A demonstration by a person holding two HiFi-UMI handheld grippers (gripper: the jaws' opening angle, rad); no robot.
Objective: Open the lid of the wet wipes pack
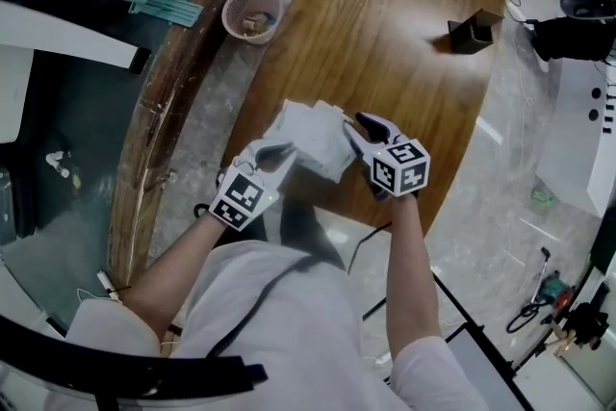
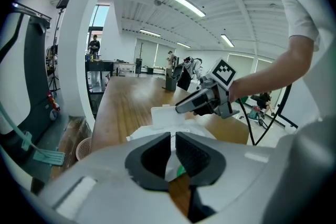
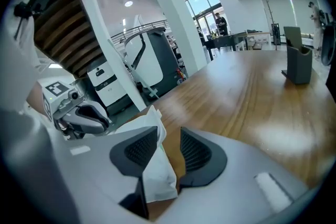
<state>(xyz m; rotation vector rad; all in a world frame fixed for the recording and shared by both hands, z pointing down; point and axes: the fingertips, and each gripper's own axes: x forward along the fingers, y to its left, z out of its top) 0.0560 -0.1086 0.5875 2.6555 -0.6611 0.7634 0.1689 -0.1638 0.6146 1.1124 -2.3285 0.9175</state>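
- My left tongs (image 2: 173, 150) are drawn narrow on the near edge of the wet wipes pack (image 1: 313, 144). The white film sits pinched between the pads, so I take that as my holding grip.
- The pack hangs between my two tools over the near edge of the table (image 1: 385, 34), close in front of me. It looks carried by the left grip and not laid flat on the wood.
- My right tongs (image 3: 169, 150) are about half closed around the pack's other end. The white material lies against one pad, and bare wood shows in the gap before the other pad. I judge this side is not yet clamped.
- From the left gripper view, a flat white flap (image 2: 167, 113) stands up at the far end of the pack, just beside the tips of my right tool. It may be the lid starting to lift, but I cannot tell whether it is the lid or only a fold of the wrapper.
- Done so far, as I read it: the pack is picked up and steadied.
- Left to do: get a firm pinch on the lid tab and peel or flip it clear back.
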